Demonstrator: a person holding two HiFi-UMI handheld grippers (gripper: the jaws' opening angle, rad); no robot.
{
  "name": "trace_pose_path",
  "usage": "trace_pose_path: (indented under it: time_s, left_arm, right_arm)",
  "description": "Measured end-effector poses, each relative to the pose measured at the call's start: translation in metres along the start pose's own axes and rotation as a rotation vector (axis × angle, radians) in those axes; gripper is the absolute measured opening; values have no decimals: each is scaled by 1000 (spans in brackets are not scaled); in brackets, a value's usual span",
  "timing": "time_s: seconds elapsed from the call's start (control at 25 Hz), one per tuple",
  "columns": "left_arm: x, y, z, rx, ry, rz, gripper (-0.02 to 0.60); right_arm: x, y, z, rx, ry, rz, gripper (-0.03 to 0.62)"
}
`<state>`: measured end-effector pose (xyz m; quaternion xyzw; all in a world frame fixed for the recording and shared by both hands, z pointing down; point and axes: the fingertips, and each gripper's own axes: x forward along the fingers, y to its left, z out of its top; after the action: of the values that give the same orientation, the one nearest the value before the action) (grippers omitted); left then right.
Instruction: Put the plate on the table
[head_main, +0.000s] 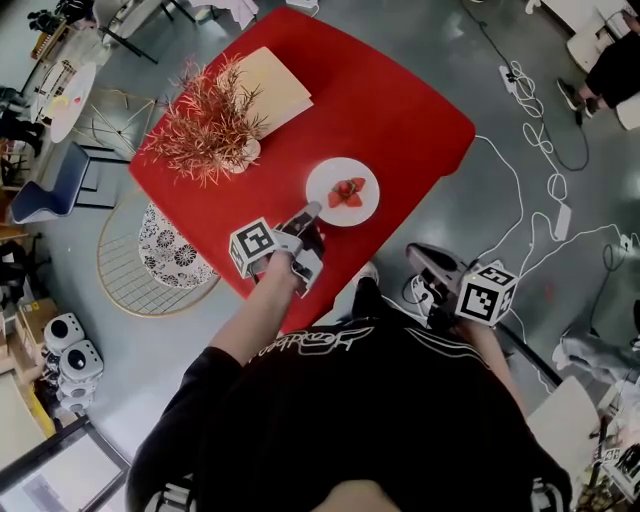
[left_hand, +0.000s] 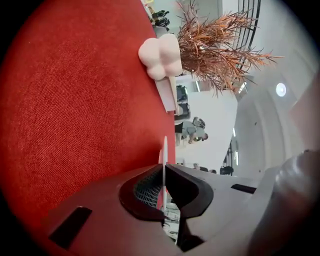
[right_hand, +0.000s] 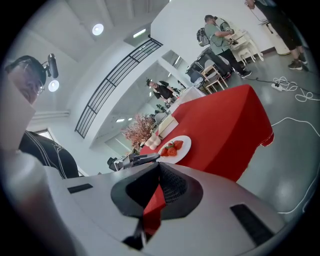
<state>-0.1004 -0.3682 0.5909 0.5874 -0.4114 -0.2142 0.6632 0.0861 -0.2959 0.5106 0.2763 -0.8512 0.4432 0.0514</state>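
White plate (head_main: 324, 175) with strawberries (head_main: 346, 192) is seen lying on the red bench (head_main: 390, 110), its near rim pinched by the closed left tool (head_main: 311, 211).
If this tool is pulled back before it is opened, the plate can be dragged to the bench's near edge, which is close, and the fruit can be spilled. Bare red cloth is left to the right and beyond; the dried plant (head_main: 205, 125) stands well apart. The right tool (head_main: 423, 254) is held closed on nothing, off the bench.

1 plate (head_main: 345, 171), 1 red table (head_main: 385, 110), 1 vase w/ plant (head_main: 243, 156), 1 tan board (head_main: 278, 85), 2 hand-held grippers (head_main: 312, 211) (head_main: 413, 251)
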Motion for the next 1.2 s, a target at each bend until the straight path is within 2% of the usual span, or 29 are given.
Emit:
trace_pose_path:
  time_s: [0.32, 0.64, 1.08, 1.2]
  left_arm:
    - [1, 10, 3, 5, -13, 59, 20]
    - [0, 23, 0, -59, -8, 123, 21]
    - [1, 22, 0, -113, -6, 130, 41]
    - [1, 19, 1, -118, -4, 130, 82]
  right_arm:
    - [0, 2, -2, 25, -14, 23, 8]
    - [2, 3, -4, 30, -6, 28, 8]
    - [3, 5, -3, 29, 0, 34, 8]
    - [2, 5, -4, 31, 1, 36, 8]
